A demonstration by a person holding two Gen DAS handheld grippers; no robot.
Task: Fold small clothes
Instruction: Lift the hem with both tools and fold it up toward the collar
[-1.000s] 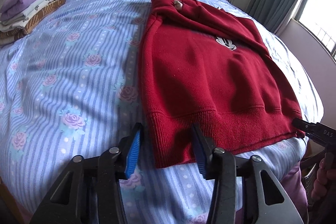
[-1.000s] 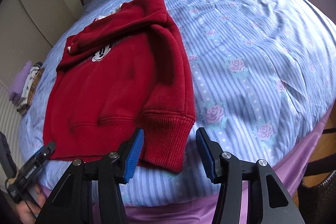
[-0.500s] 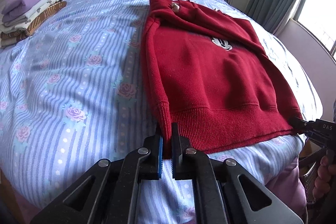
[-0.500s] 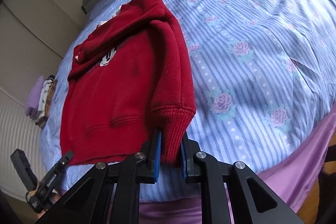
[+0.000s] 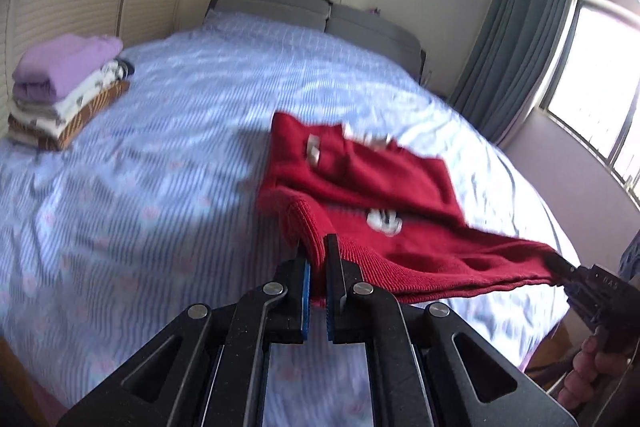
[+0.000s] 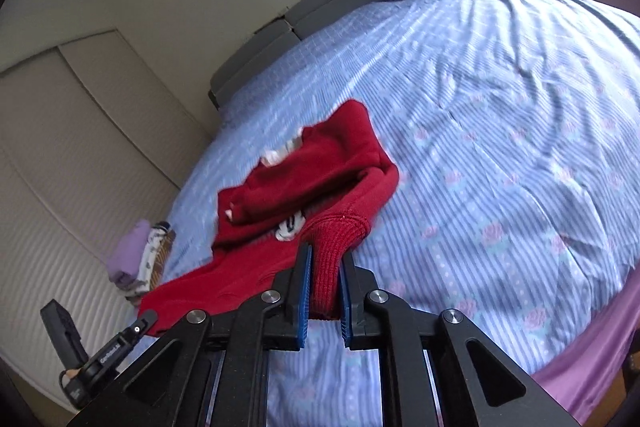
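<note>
A red sweater (image 5: 384,195) with a white cartoon print lies on the blue striped bedspread (image 5: 168,155); its ribbed hem is lifted off the bed. My left gripper (image 5: 315,255) is shut on the hem's left corner. My right gripper (image 6: 325,259) is shut on the hem's right corner, with the ribbed cuff bunched between the blue pads. The sweater (image 6: 312,171) stretches between both grippers, its collar end still resting on the bed (image 6: 500,131). The right gripper also shows at the left wrist view's right edge (image 5: 560,269).
A stack of folded clothes (image 5: 64,91), purple on top, sits at the bed's far left; it also shows in the right wrist view (image 6: 140,259). Grey headboard (image 5: 320,15) at the far end. Curtain and window (image 5: 592,79) on the right.
Both grippers closed on the sweater's hem corners, then lifted and carried the hem up and toward the collar. The sweater's lower half has come off the bed.
</note>
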